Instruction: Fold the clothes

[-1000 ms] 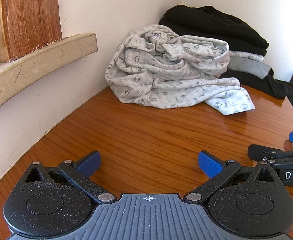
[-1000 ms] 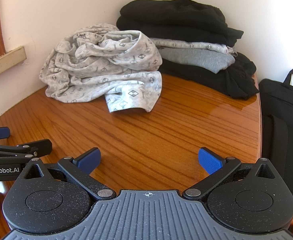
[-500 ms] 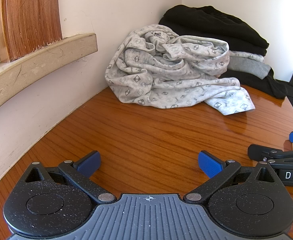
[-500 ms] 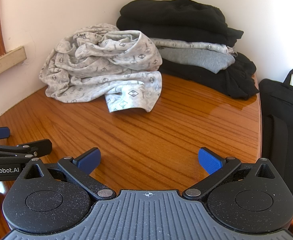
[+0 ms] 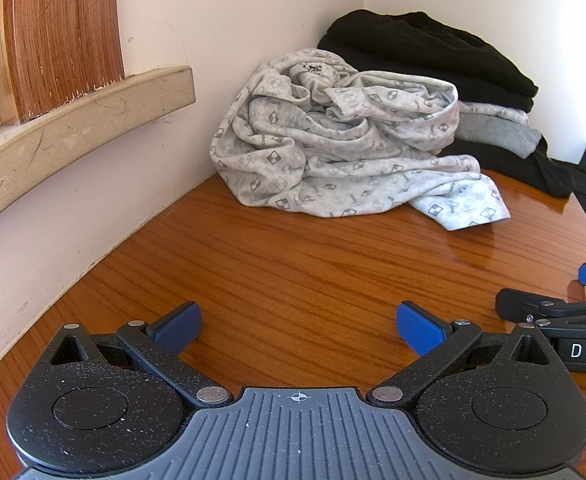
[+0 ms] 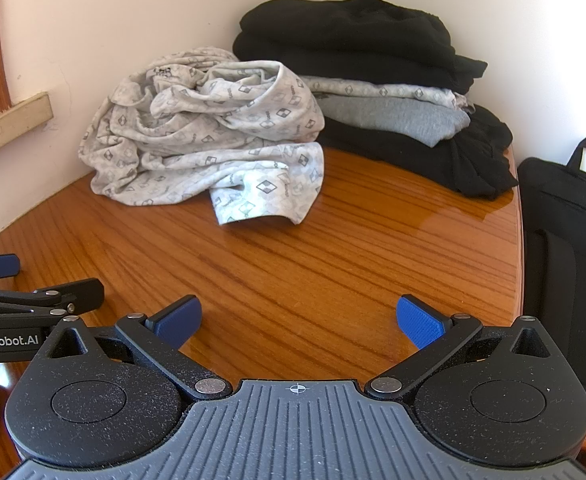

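Left gripper point(image 5: 299, 330) and right gripper point(image 6: 299, 324) are hovering side by side over the bare wooden tabletop point(image 6: 293, 264), both with jaws spread wide, grasping nothing. Crumpled patterned garment point(image 5: 333, 152) is lying at the far wall, well apart from both, touching a stack of folded clothes point(image 6: 385, 88) in the corner.

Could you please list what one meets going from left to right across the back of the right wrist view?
Wooden ledge → crumpled patterned garment → folded clothes stack → black bag.
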A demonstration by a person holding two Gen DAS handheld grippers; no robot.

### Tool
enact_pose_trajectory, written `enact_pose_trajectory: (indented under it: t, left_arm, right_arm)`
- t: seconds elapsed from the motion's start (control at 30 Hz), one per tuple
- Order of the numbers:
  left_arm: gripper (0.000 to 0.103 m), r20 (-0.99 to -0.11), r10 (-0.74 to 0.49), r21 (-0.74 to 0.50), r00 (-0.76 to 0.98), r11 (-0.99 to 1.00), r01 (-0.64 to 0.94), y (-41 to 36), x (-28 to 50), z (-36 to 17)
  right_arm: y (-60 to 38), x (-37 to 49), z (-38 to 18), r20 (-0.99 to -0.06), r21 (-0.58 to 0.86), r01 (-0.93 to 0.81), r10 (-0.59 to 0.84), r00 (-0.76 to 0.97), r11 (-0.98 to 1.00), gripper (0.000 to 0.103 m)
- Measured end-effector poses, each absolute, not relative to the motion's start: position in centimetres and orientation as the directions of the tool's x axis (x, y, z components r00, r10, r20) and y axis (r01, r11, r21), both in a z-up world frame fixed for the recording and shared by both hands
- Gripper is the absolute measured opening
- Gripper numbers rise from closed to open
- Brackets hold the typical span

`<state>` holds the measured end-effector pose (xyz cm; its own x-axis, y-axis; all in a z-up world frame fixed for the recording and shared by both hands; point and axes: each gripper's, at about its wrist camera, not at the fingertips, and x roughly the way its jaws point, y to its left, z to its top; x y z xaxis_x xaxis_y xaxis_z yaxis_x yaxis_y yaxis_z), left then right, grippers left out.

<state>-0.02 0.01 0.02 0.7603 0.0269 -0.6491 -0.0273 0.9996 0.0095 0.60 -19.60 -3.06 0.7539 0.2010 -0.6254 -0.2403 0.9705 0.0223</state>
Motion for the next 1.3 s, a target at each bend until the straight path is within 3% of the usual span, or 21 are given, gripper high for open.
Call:
enact_pose_trajectory:
  t: [0.9, 1.2, 1.3]
  left_arm:
    - [0.103, -0.646, 0.035, 0.01, 0.762, 0.999, -0.038, 0.1, -0.4, 0.0]
    - [0.103, -0.572, 0.054, -0.027, 0.818, 0.996, -0.085, 1.7, -1.5, 1.2]
    - [0.103, -0.563, 0.05, -0.045, 0.825, 0.995, -0.091, 2.0, -1.6, 1.4]
  right_arm:
    - [-19.5, 0.8, -3.0, -0.626, 0.02, -0.24, 0.199, 0.754, 0.971, 0.103]
    - [-20.2, 1.9, -2.7, -0.624, 0.028, -0.35, 0.29, 0.726, 0.936, 0.103]
    - [-20.3, 2.6, -2.5, -0.612, 0.078, -0.447, 0.397, 0.684, 0.891, 0.103]
